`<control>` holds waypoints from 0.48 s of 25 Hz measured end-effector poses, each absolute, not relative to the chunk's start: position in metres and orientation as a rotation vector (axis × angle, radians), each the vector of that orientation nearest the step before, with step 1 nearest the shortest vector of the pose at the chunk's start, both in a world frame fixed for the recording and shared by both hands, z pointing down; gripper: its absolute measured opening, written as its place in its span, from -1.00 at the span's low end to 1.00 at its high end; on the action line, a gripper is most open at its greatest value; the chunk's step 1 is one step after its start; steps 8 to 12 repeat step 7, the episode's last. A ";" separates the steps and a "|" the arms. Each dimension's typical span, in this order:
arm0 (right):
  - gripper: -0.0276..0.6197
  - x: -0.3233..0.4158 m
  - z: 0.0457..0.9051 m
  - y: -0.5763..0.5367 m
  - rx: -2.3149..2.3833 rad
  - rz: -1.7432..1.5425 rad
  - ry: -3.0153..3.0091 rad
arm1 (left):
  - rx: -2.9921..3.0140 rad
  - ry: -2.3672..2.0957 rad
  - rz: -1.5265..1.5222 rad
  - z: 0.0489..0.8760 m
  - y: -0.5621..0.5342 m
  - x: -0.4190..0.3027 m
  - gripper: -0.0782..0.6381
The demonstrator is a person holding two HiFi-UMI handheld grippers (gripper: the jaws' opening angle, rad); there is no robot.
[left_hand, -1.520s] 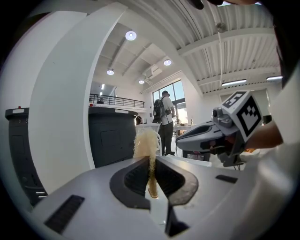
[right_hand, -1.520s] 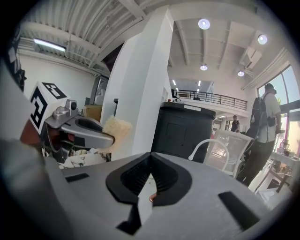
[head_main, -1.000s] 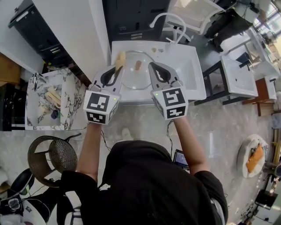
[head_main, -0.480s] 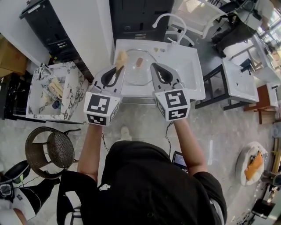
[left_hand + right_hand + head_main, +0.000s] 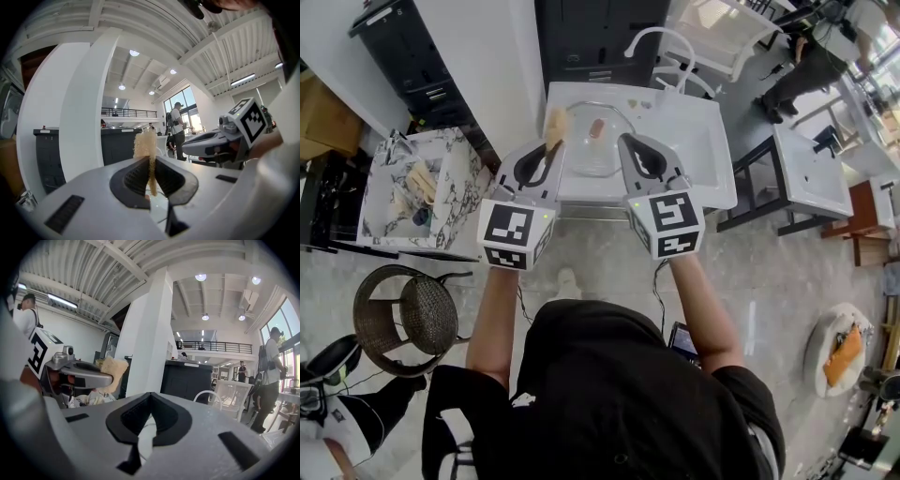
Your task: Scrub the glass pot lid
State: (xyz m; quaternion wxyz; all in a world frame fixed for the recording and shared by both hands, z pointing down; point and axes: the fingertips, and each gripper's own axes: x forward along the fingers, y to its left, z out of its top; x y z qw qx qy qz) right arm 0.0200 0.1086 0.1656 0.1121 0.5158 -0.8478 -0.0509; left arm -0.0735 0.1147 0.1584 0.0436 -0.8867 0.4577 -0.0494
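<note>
The glass pot lid lies in the white sink, its tan knob pointing up. My left gripper is shut on a tan sponge that sticks out past the jaws, over the lid's left edge. My right gripper hovers over the lid's right edge, shut with nothing in it. Both point level, side by side. The right gripper view shows the left gripper and its sponge. In the left gripper view the right gripper appears at the right.
A curved white faucet rises behind the sink, with a black cabinet beyond it. A marble-patterned stand with small items sits to the left, a wicker stool below it. White tables stand to the right.
Both grippers have shifted slightly together above the sink's front, and the view has moved with them. The sponge stays clamped in the left gripper; the right gripper stays shut.
</note>
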 end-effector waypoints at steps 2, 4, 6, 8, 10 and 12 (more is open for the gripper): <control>-0.92 0.020 0.165 0.110 1.515 -0.158 -2.490 | -2.709 1.402 -0.150 0.158 0.116 -0.074 -0.73; -0.92 0.019 0.165 0.110 1.513 -0.164 -2.491 | -2.709 1.404 -0.152 0.159 0.117 -0.075 -0.73; -0.92 0.018 0.166 0.111 1.510 -0.166 -2.493 | -2.709 1.405 -0.152 0.160 0.118 -0.075 -0.73; -0.92 0.018 0.167 0.111 1.509 -0.167 -2.494 | -2.709 1.405 -0.152 0.161 0.118 -0.076 -0.73; -0.92 0.018 0.167 0.111 1.509 -0.167 -2.494 | -2.709 1.405 -0.152 0.161 0.118 -0.076 -0.73; -0.92 0.018 0.167 0.111 1.509 -0.167 -2.494 | -2.709 1.405 -0.152 0.161 0.118 -0.076 -0.73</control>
